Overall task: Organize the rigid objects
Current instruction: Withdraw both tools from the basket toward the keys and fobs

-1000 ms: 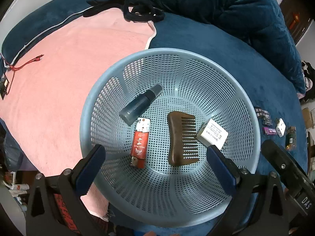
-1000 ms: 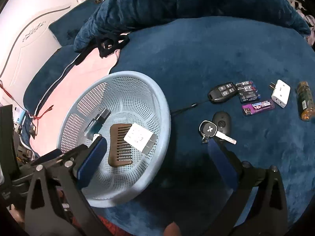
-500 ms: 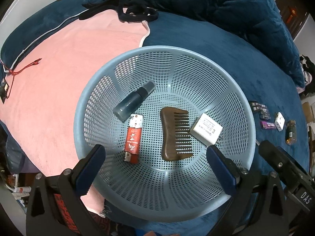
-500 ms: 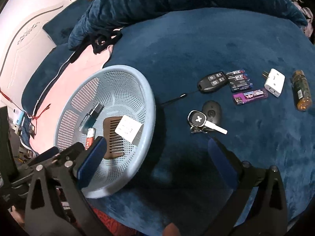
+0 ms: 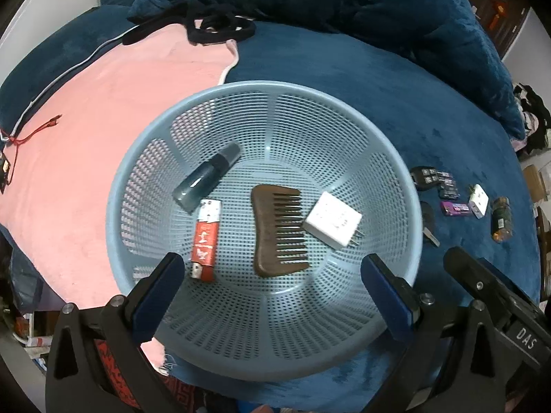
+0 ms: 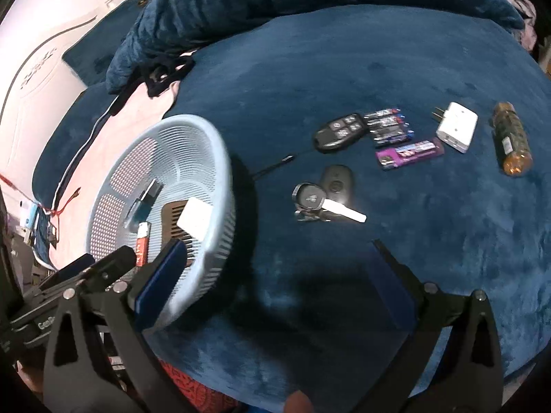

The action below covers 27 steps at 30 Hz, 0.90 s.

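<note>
A light-blue mesh basket (image 5: 261,86) sits on the dark blue blanket and holds a grey-blue bottle (image 5: 203,180), a red lighter (image 5: 206,239), a brown wooden comb (image 5: 279,230) and a white charger (image 5: 332,218). My left gripper (image 5: 268,268) hangs open over the basket's near side, holding nothing. In the right wrist view the basket (image 6: 193,118) lies at the left. My right gripper (image 6: 275,251) is open above bare blanket, short of a metal key (image 6: 311,198) and a black fob (image 6: 337,182). Beyond lie a remote key (image 6: 339,130), batteries (image 6: 389,127), a purple pack (image 6: 409,151), a white adapter (image 6: 456,130) and an amber bottle (image 6: 511,148).
A pink towel (image 5: 103,130) covers the bed left of the basket, with a red cable (image 5: 38,130) and a white cord on it. A rumpled blue quilt (image 5: 344,3) and a black strap (image 5: 217,29) lie behind. The bed edge runs along the near side.
Both grippers have drawn back and stay open. The basket looks smaller in the left view and has slid left in the right view, with the loose keys and batteries nearer the centre.
</note>
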Each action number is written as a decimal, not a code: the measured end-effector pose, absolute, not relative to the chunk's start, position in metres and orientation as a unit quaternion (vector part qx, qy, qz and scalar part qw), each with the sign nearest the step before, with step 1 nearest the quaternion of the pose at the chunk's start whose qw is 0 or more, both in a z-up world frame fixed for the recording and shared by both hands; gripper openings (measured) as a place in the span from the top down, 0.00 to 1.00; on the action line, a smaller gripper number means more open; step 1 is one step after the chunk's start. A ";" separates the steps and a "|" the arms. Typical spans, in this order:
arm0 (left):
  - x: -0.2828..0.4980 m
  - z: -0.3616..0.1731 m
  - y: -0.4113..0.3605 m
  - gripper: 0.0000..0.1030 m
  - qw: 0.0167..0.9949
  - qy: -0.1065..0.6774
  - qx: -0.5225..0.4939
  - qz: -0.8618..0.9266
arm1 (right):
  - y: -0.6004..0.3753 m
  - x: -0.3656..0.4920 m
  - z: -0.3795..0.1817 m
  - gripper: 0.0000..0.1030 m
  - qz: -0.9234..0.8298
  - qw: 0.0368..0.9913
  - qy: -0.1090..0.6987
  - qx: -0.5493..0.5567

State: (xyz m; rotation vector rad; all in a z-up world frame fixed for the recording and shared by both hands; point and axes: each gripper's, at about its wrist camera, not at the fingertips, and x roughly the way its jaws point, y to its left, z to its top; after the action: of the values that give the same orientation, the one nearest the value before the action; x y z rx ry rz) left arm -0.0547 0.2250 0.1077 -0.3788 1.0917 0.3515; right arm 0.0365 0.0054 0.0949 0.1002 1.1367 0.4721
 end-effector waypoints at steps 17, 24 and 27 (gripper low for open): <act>-0.031 0.115 0.171 0.00 0.837 0.518 -0.141 0.109 | -0.066 0.042 0.093 0.00 0.141 0.824 0.536 0.114; -0.019 0.117 0.146 0.00 0.846 0.511 -0.127 0.085 | -0.101 0.043 0.095 0.00 0.100 0.830 0.528 0.151; -0.011 0.119 0.129 0.01 0.850 0.509 -0.115 0.069 | -0.114 0.044 0.094 0.00 0.081 0.830 0.525 0.169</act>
State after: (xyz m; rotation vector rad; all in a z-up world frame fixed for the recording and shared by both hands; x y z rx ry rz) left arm -0.0106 0.1292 0.1192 -0.2414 1.0728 0.1443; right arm 0.0441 -0.1142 0.0935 0.3581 1.1139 0.1723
